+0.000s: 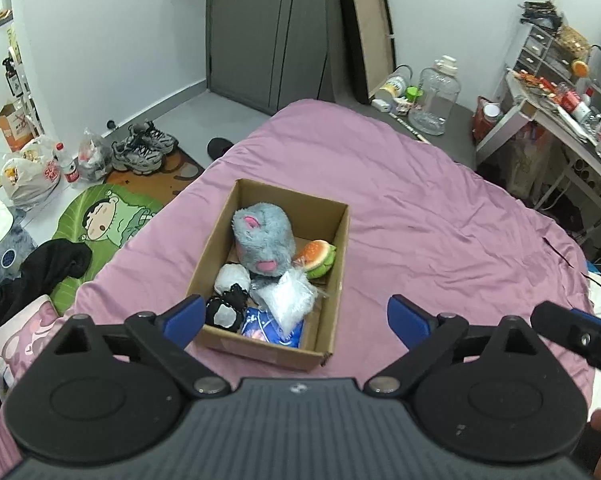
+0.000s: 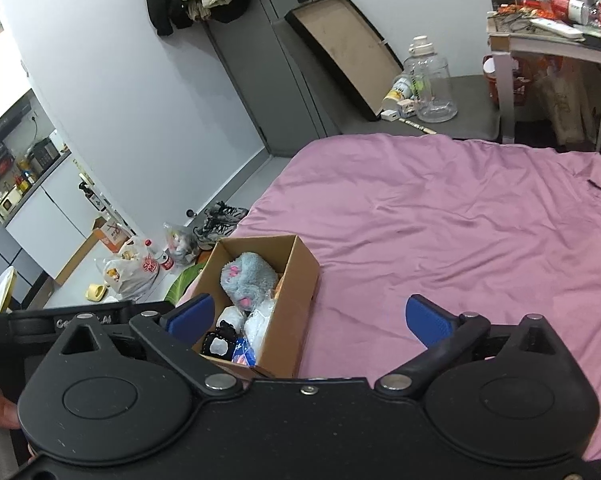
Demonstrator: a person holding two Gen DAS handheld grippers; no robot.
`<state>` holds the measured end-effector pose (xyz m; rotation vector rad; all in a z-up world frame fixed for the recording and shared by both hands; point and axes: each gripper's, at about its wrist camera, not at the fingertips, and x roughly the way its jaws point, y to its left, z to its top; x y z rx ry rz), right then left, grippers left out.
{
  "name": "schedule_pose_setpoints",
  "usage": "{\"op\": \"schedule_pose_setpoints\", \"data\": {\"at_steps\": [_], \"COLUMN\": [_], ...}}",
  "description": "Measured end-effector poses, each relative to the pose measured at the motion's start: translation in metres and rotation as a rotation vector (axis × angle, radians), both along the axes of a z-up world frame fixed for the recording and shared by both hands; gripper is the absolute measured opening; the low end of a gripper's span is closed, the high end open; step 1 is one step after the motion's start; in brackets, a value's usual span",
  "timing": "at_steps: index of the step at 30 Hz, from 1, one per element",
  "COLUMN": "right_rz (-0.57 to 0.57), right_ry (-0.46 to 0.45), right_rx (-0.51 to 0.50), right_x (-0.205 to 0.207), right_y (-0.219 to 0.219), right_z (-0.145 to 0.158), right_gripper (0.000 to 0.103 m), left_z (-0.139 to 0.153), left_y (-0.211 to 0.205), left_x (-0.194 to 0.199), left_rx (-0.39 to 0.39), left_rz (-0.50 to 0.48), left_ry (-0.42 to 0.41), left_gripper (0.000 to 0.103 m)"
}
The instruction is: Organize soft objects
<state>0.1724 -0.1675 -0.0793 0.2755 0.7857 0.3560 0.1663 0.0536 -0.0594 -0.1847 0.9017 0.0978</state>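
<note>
An open cardboard box (image 1: pixel 336 264) sits on the pink bed sheet (image 1: pixel 440 216). Inside lie a grey plush mouse (image 1: pixel 262 240), a burger-shaped plush (image 1: pixel 318 258), a white ball (image 1: pixel 231 277), a black-and-white plush (image 1: pixel 222 314), a clear bag of white stuffing (image 1: pixel 292 300) and a blue packet (image 1: pixel 260 330). My left gripper (image 1: pixel 296 320) is open and empty, held above the box's near end. My right gripper (image 2: pixel 310 320) is open and empty, to the right of the box (image 2: pixel 296 284), where the mouse (image 2: pixel 246 274) shows too.
The bed's left edge drops to a floor with sneakers (image 1: pixel 142 148), plastic bags (image 1: pixel 28 176), a green cartoon mat (image 1: pixel 108 216) and black clothes (image 1: pixel 48 264). A large clear water jug (image 1: pixel 436 96) and a cluttered desk (image 1: pixel 560 96) stand beyond the bed's far edge.
</note>
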Motion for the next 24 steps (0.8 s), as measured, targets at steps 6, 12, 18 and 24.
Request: {"op": "schedule_pose_setpoints", "data": {"at_steps": [6, 12, 18, 24], "right_rz": [-0.012, -0.033, -0.045, -0.057], "right_ry": [-0.019, -0.039, -0.030, -0.057], "right_rx": [0.005, -0.016, -0.031, -0.072], "right_x": [-0.020, -0.038, -0.058, -0.081], "right_y": [-0.010, -0.015, -0.023, -0.028], "right_z": [0.005, 0.015, 0.024, 0.034], "right_gripper": [0.103, 0.103, 0.103, 0.103], "left_z": [0.013, 0.025, 0.038, 0.050], "left_y": [-0.003, -0.001, -0.004, -0.010], "left_x": [-0.028, -0.052, -0.075, -0.094], "left_rx": [0.006, -0.004, -0.007, 0.004], "left_rz": [-0.011, -0.006, -0.004, -0.023], "left_ry": [-0.043, -0.080, -0.127, -0.160], "left_gripper": [0.101, 0.102, 0.103, 0.103]}}
